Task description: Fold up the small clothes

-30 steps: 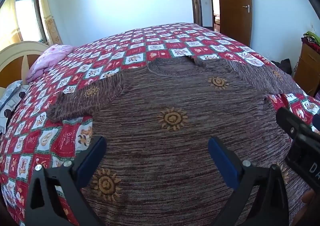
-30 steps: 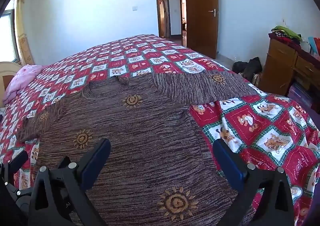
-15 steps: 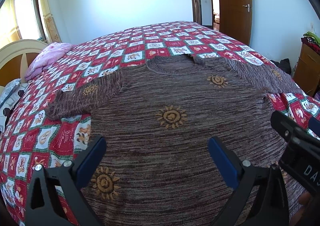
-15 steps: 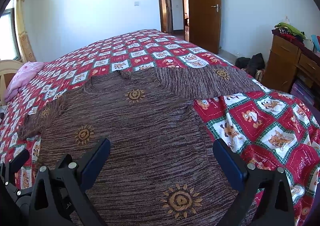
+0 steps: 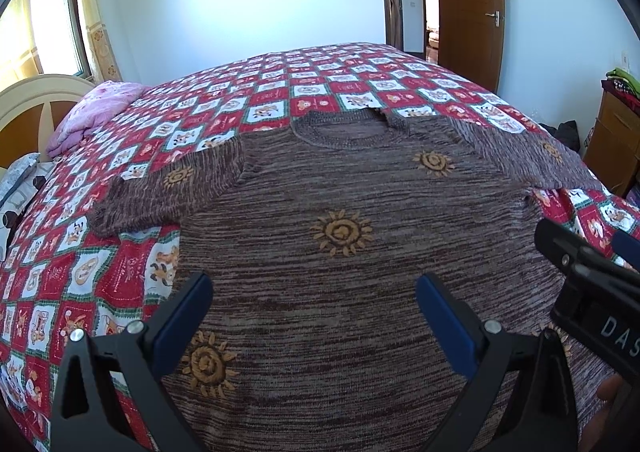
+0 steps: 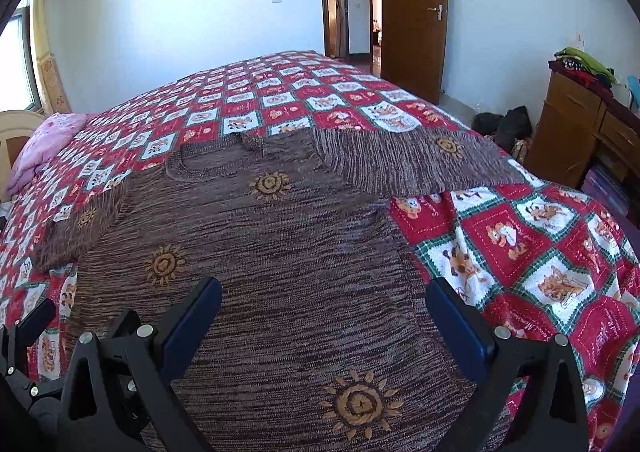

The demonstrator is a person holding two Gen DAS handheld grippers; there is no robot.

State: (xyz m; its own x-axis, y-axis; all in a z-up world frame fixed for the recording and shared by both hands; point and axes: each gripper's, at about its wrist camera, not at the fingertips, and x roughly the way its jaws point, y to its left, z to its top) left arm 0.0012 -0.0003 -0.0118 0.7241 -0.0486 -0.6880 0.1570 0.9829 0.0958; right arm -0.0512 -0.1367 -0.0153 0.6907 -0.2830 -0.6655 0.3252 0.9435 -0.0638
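A brown knit sweater with yellow sun patterns lies spread flat on the bed, neck away from me, both sleeves out to the sides. It also shows in the right wrist view. My left gripper is open and empty, above the sweater's lower left part. My right gripper is open and empty, above the lower right part near the hem. The right gripper's body shows at the right edge of the left wrist view.
The bed has a red, white and green checked cover. A pink pillow and the headboard are at the left. A wooden dresser with clothes on top stands at the right. An open door is behind.
Both grippers have risen or drawn back slightly, so the sweater sits a little lower in both views. The sweater has not moved. Both jaws stay open.
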